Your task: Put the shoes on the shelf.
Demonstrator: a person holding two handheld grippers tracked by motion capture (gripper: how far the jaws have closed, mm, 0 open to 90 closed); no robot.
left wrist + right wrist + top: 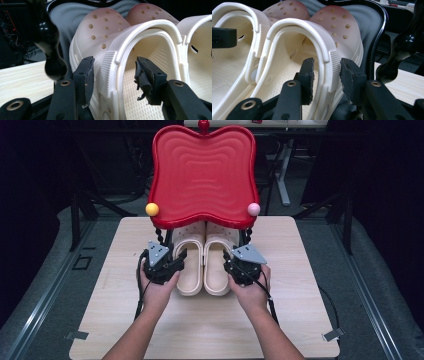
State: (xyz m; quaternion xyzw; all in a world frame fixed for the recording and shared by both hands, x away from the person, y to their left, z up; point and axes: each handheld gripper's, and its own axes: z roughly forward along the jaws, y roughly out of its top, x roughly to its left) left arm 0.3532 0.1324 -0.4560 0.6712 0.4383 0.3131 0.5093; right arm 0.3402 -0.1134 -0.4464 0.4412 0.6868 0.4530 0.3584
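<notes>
A pair of cream clogs stands side by side on the wooden table, toes tucked under a red wavy tray [202, 175] on black legs. My left gripper [177, 260] sits at the heel of the left clog [190, 270]. Its jaws straddle that clog's outer wall [110, 65] with gaps on both sides, open [115, 66]. My right gripper [229, 262] is at the heel of the right clog [216, 270]. Its pads flank the ribbed strap end [334, 67] without pressing it, open [327, 66]. The clogs' holed toes [105, 30] [337, 22] lie under the tray.
The tray carries a yellow ball [152, 209] and a pink ball [254, 209] at its front corners. Twisted black legs [51, 50] [402, 50] stand just outside each clog. Bare table [115, 285] spreads to both sides and toward the person.
</notes>
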